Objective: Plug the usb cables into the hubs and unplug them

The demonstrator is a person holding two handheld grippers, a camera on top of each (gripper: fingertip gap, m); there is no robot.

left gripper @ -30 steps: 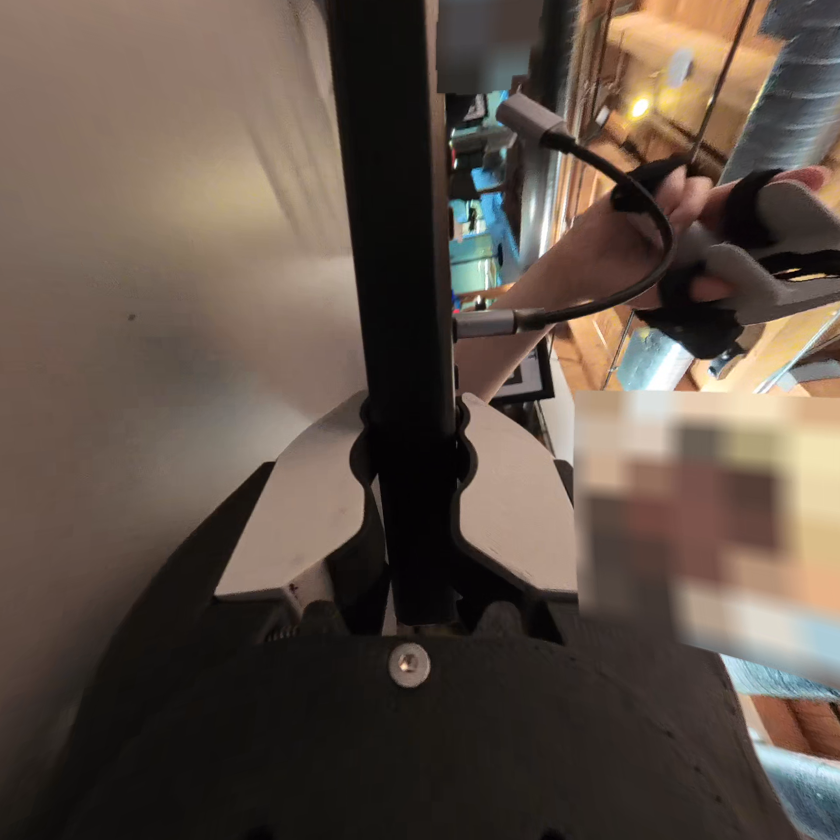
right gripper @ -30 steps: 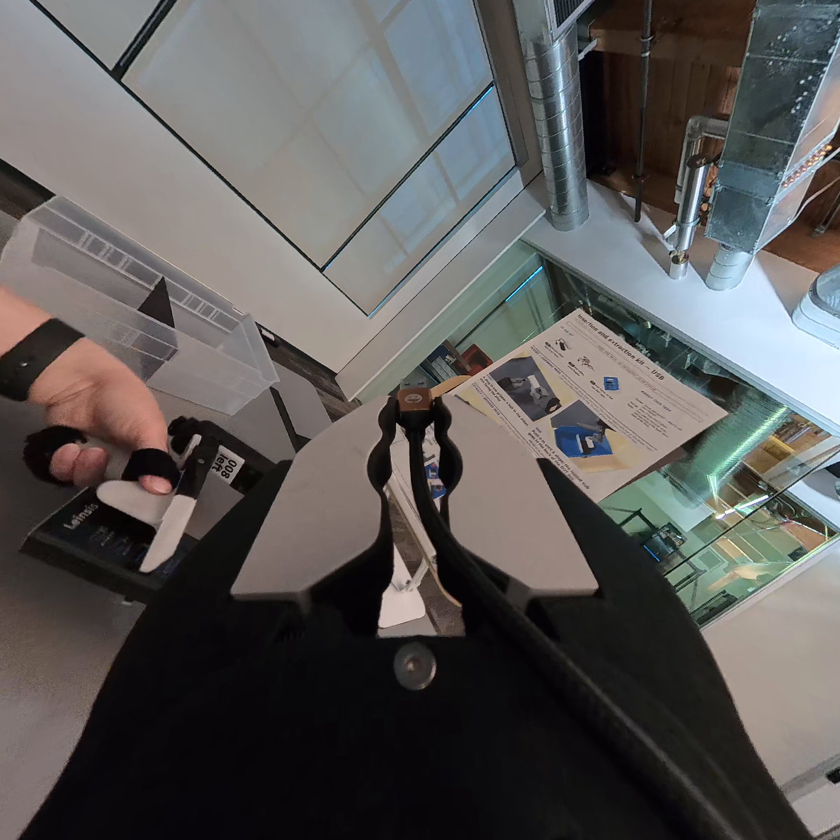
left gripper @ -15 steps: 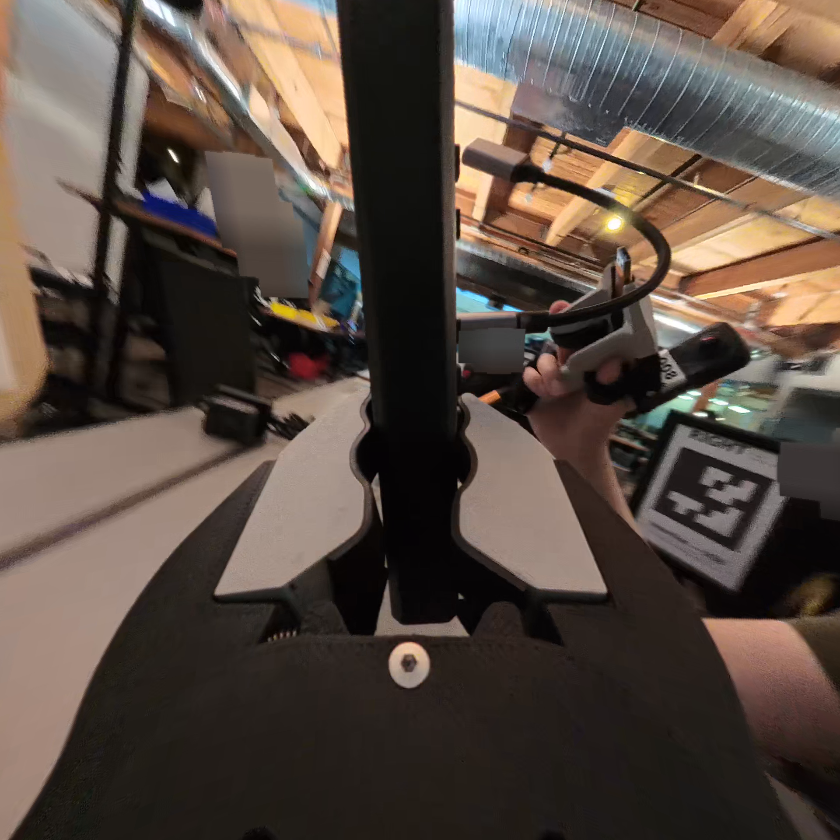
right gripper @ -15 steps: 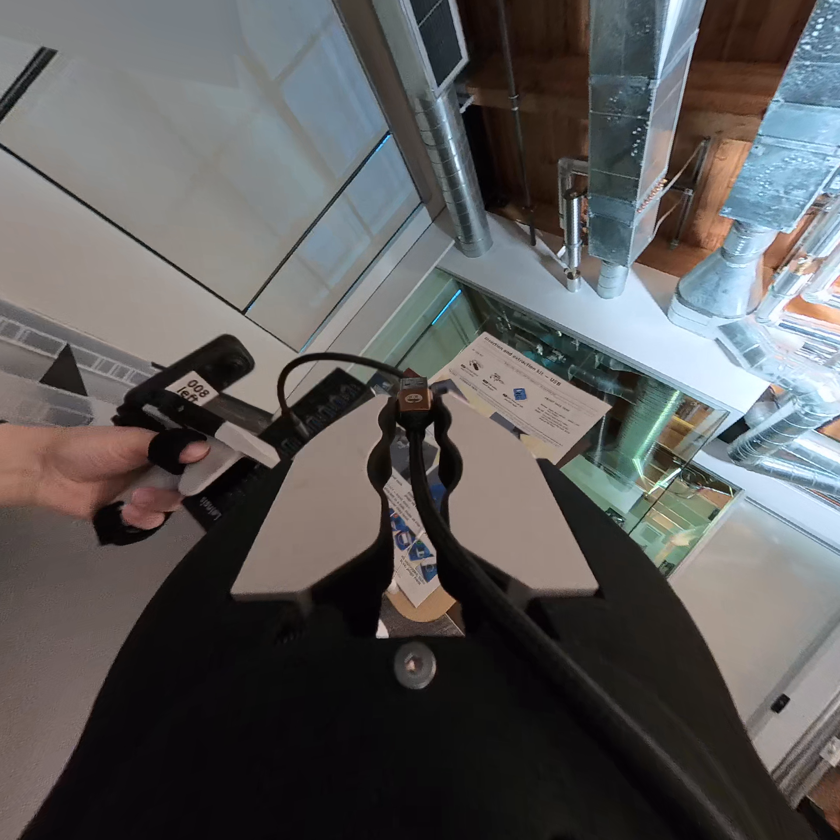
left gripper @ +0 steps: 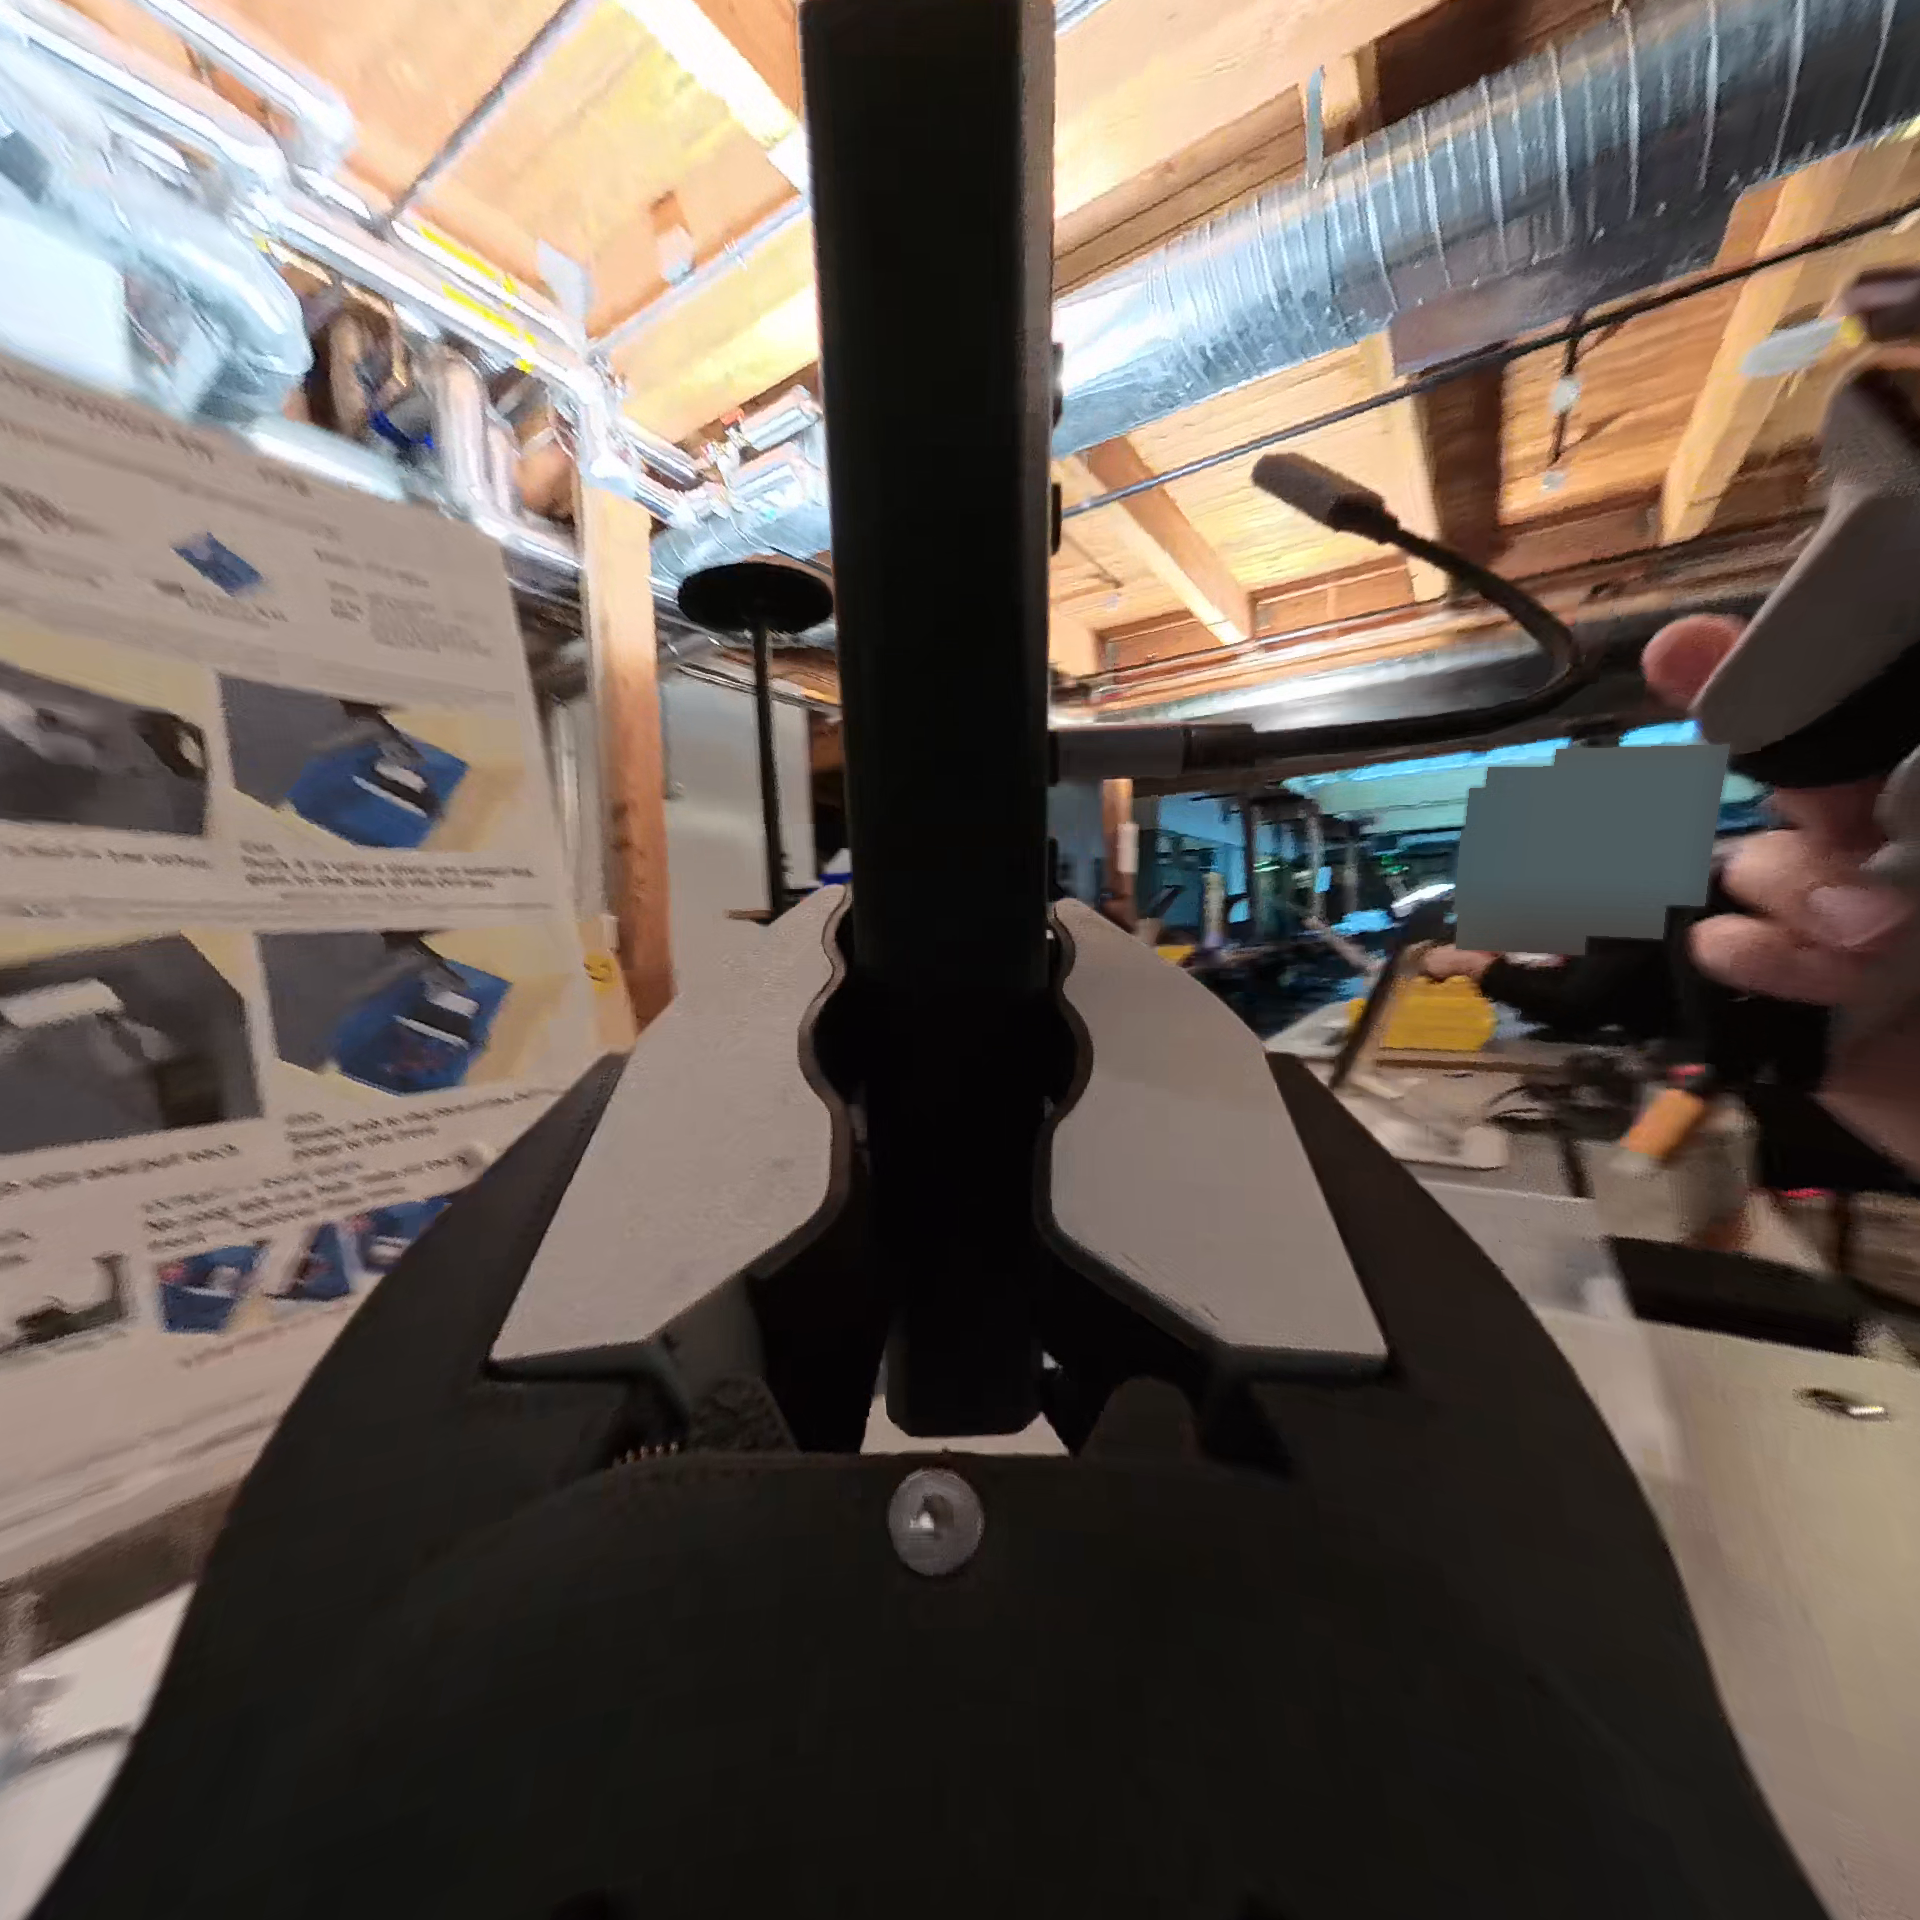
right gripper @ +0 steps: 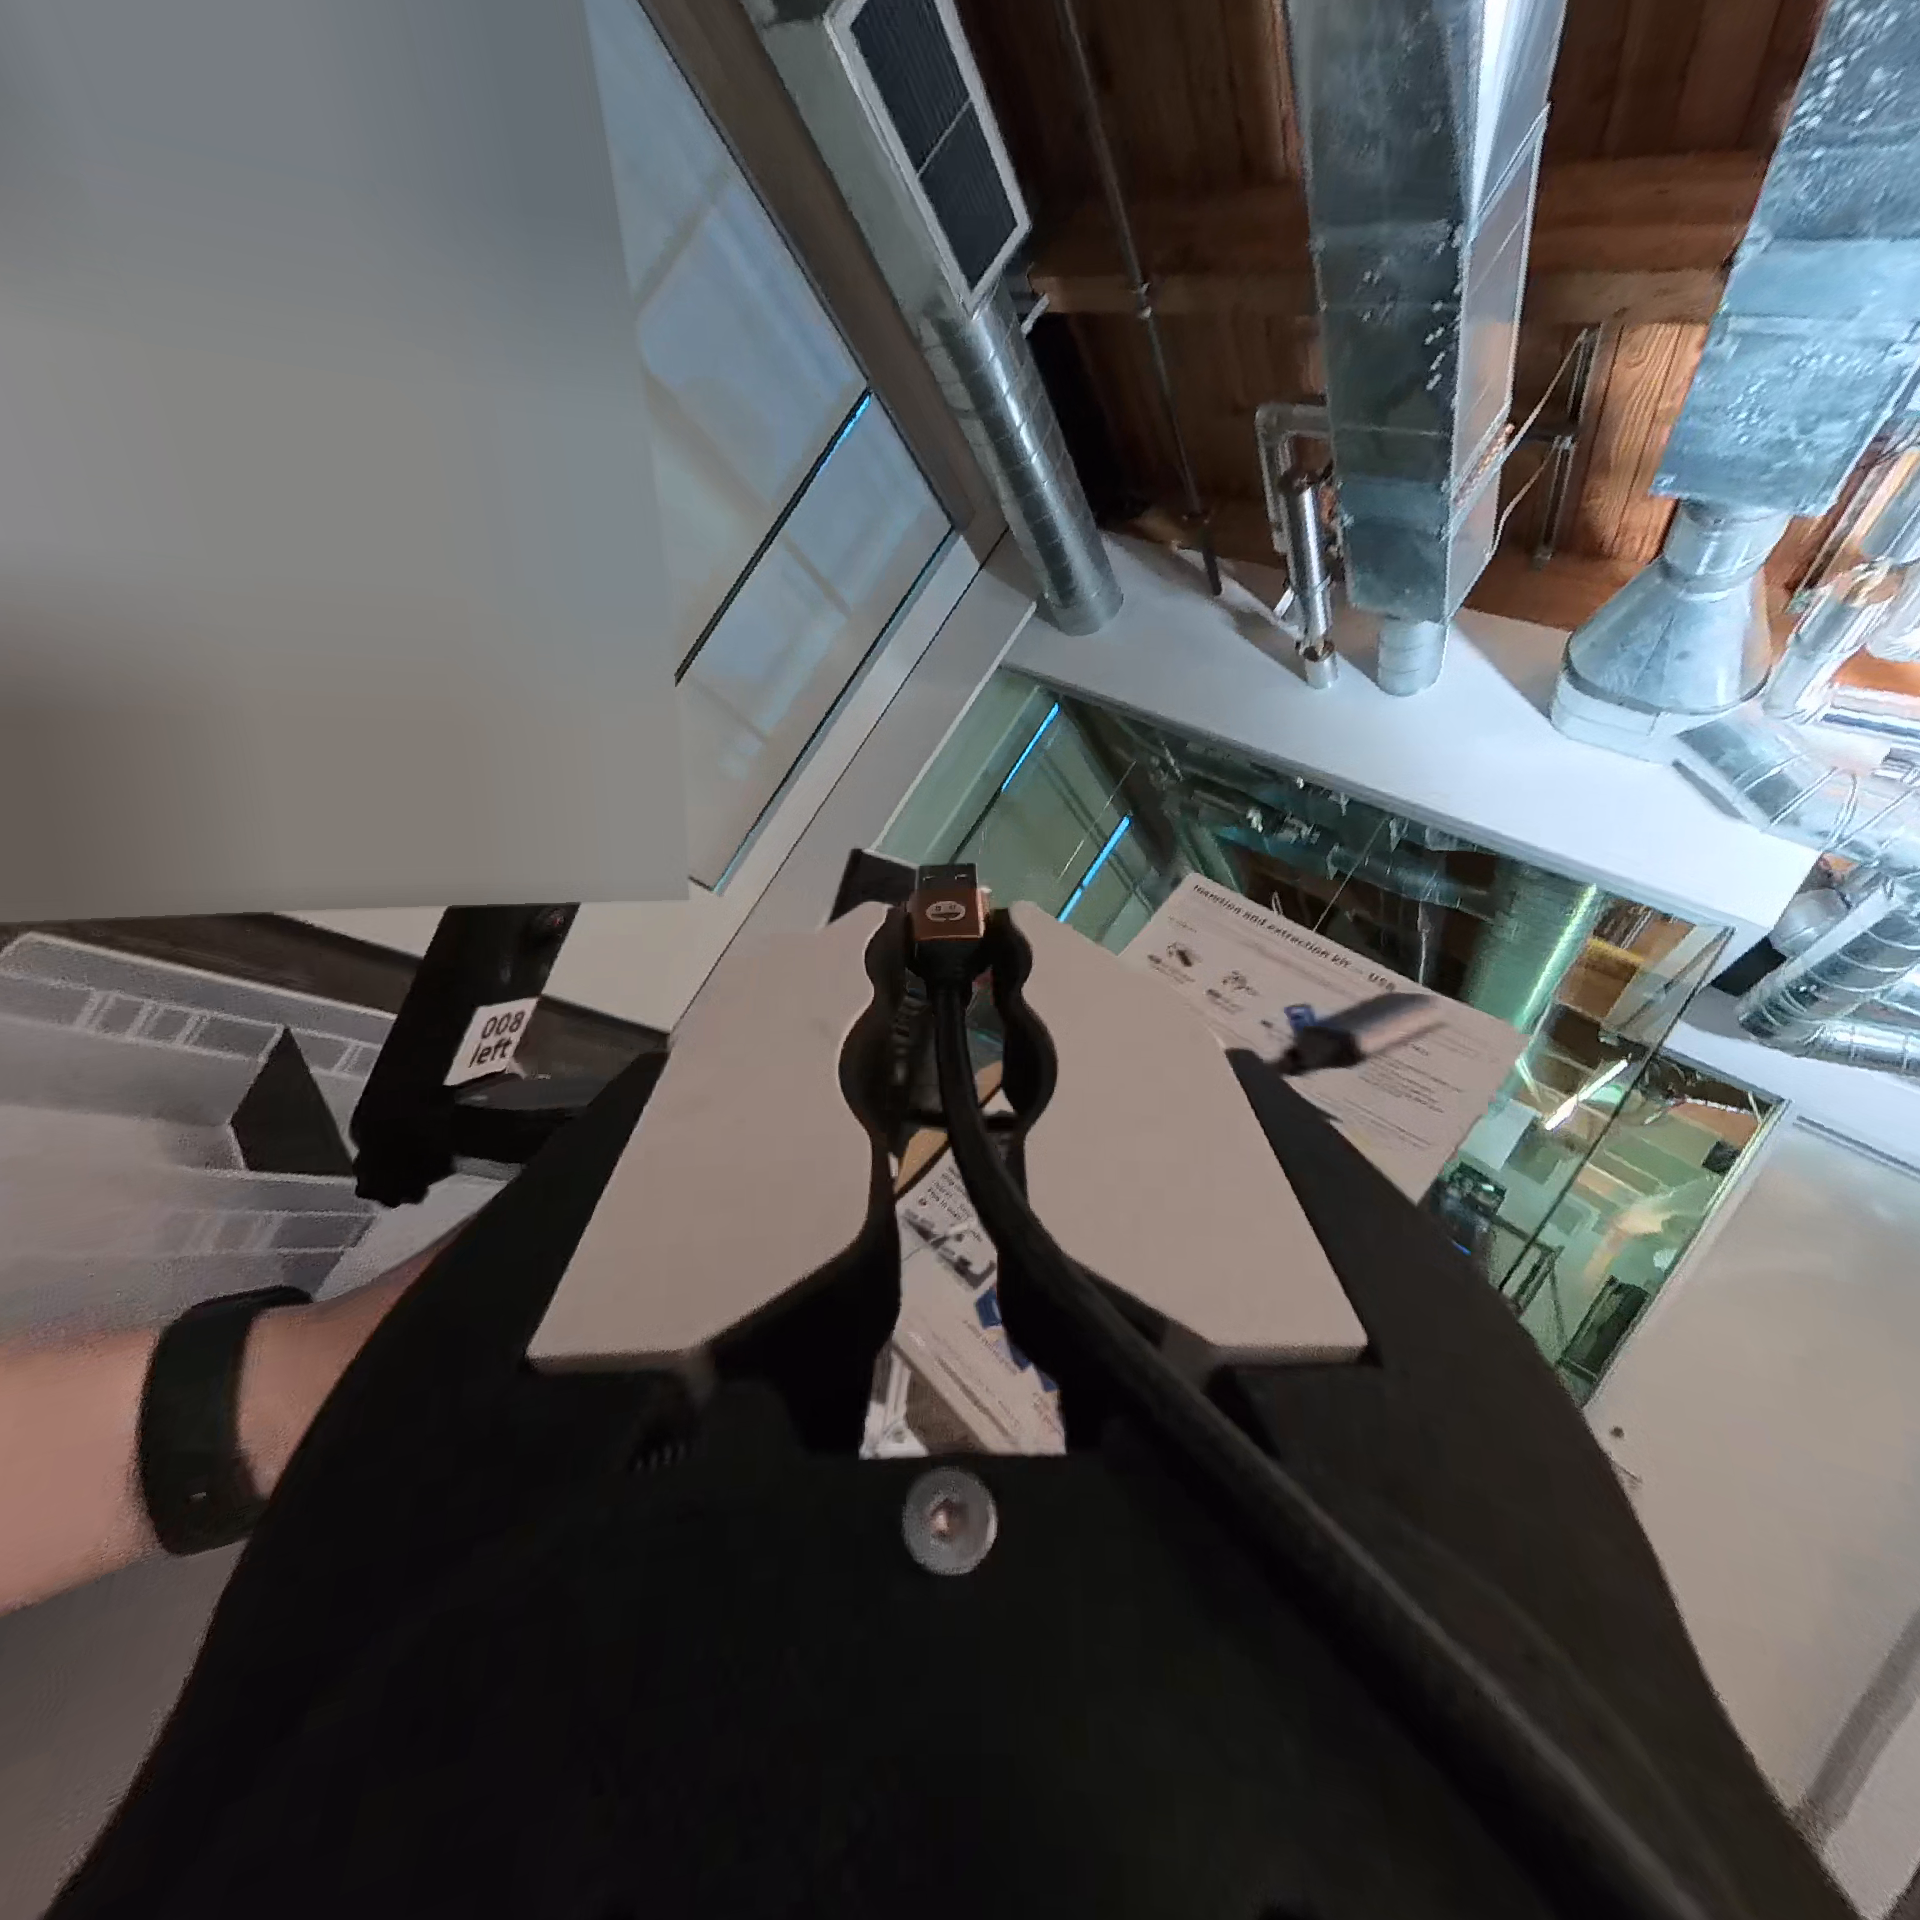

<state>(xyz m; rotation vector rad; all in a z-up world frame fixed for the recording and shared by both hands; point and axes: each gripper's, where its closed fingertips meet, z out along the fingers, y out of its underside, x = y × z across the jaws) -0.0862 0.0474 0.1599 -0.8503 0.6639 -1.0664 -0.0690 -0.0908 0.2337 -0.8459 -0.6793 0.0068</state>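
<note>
My left gripper is shut on a long black hub that stands upright between its fingers. A short black cable is plugged into the hub's right side and curves up to a loose grey connector. My right gripper is shut on a black USB cable, whose copper-coloured plug sticks out past the fingertips. The right gripper also shows at the right edge of the left wrist view, close to the short cable. The grey connector also shows in the right wrist view.
A printed instruction sheet stands to the left; it also shows in the right wrist view. A clear plastic bin lies at the left. A white table lies below right. The person's hand holds the right gripper. Tip to tip, the grippers are about 15 centimeters apart.
Both views have swung round while each gripper kept its hold. The right gripper has come closer to the hub, and the left gripper now sits just left of the plug.
</note>
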